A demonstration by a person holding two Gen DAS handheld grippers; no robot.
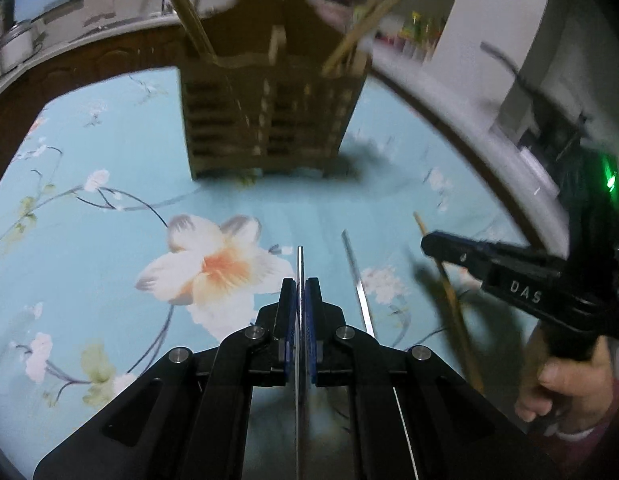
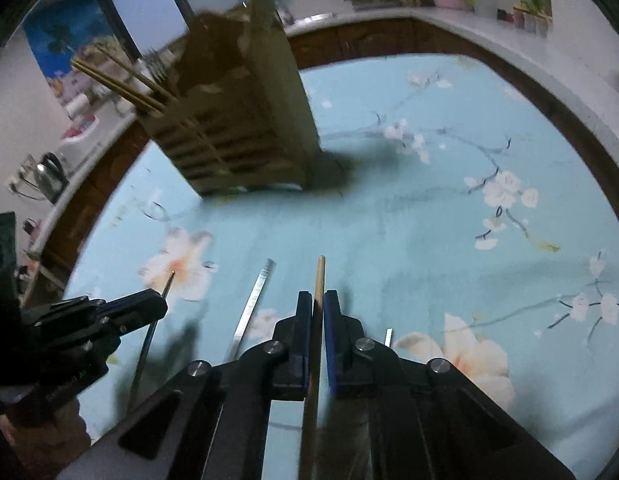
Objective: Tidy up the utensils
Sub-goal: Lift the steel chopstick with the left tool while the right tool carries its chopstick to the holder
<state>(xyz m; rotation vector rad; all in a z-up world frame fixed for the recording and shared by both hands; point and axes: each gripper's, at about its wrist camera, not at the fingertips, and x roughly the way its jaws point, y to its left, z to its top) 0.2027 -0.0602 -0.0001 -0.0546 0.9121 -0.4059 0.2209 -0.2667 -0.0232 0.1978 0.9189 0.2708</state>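
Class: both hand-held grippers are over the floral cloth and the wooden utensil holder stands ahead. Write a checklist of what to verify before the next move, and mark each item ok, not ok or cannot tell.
1. Left hand-held gripper shut on the metal chopstick: ok.
2. Right hand-held gripper shut on the wooden chopstick: ok.
3. Wooden holder upright on the tablecloth: ok.
4. Room in the holder's compartments: cannot tell; chopsticks already stand in both sides, and the openings are blurred.
5. All loose utensils collected: not ok; another metal chopstick lies on the cloth between the grippers.
6. Path to the holder free of objects: ok.
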